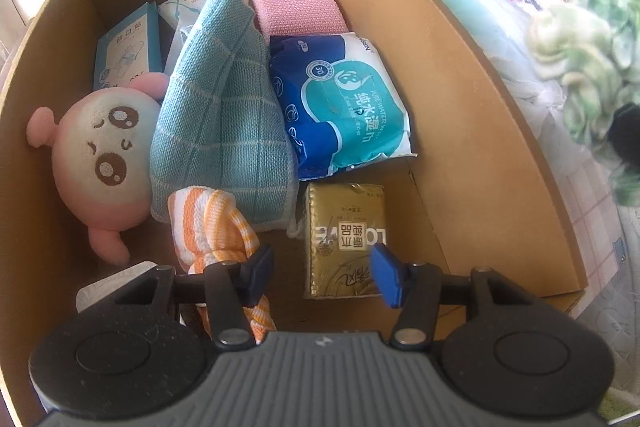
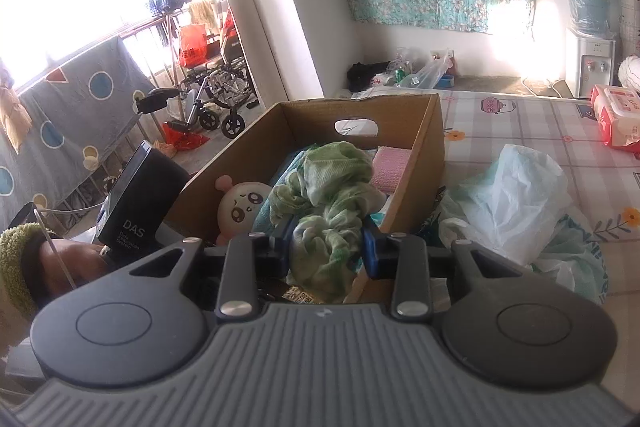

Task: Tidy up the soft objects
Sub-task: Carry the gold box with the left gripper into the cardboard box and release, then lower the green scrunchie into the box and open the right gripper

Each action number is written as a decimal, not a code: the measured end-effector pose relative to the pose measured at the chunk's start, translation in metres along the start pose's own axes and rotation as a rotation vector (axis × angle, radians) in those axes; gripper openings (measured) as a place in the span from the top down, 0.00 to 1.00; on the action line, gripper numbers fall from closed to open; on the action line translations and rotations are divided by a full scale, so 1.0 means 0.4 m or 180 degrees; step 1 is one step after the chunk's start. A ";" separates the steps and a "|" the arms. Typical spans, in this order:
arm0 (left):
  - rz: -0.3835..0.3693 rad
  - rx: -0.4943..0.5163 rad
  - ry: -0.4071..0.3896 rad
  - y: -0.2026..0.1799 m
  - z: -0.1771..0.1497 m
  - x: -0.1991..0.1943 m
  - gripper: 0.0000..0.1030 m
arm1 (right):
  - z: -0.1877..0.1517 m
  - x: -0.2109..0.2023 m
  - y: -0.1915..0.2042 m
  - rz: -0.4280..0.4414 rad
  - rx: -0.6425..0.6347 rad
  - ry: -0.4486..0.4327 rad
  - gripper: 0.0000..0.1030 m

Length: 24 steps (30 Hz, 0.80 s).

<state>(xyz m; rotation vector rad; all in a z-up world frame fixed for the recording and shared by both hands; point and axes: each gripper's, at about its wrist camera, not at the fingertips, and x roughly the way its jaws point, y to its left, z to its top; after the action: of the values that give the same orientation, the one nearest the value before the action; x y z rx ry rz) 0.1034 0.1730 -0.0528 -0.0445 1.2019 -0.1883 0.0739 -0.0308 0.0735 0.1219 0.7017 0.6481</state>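
Note:
A cardboard box (image 1: 440, 75) holds a pink plush toy (image 1: 100, 155), a teal checked cloth (image 1: 216, 107), a pink cloth (image 1: 296, 7), a blue wet-wipe pack (image 1: 340, 99), a gold tissue pack (image 1: 344, 239) and an orange striped cloth (image 1: 208, 223). My left gripper (image 1: 322, 271) hangs open inside the box, pointing down; the orange cloth lies beside and under its left finger, and the gap between the fingers is bare. My right gripper (image 2: 328, 245) is shut on a bunched green-and-white cloth (image 2: 332, 187), held near the box's (image 2: 240, 167) right wall. That cloth (image 1: 580, 59) shows blurred in the left wrist view.
The box stands on a checked bedsheet (image 2: 520, 115). Crumpled plastic bags (image 2: 516, 195) lie right of the box, and red-and-white wipe packs (image 2: 616, 115) sit farther back. A person's hand (image 2: 68, 263) holds the left gripper's body. A small blue carton (image 1: 128, 47) leans in the box's far left corner.

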 end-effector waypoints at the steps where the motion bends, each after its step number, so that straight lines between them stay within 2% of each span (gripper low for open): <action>1: 0.0006 -0.0001 -0.0020 0.005 -0.001 -0.006 0.47 | -0.002 0.006 0.008 0.0007 -0.0018 0.0028 0.68; 6: 0.0016 -0.0027 -0.0052 0.008 -0.004 -0.010 0.47 | -0.014 0.037 0.041 0.0036 -0.0112 0.0158 0.67; 10: -0.0014 0.0020 -0.0045 -0.007 0.001 0.002 0.44 | -0.015 0.054 0.063 -0.0048 -0.0167 0.0168 0.67; 17: 0.0033 0.0131 0.0134 -0.043 0.024 0.056 0.39 | -0.012 0.028 0.036 -0.0118 -0.0094 0.0110 0.67; 20: 0.0055 0.0088 0.0222 -0.040 0.027 0.066 0.40 | -0.014 0.017 0.032 -0.0121 -0.0060 0.0095 0.67; 24: 0.0156 -0.0041 0.0213 -0.027 0.023 0.060 0.40 | -0.014 0.015 0.032 -0.0101 -0.0060 0.0096 0.67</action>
<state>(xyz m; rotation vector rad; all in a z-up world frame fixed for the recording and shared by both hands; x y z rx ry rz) 0.1190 0.1578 -0.0701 -0.0200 1.2699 -0.1400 0.0672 -0.0176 0.0699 0.0836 0.7249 0.6272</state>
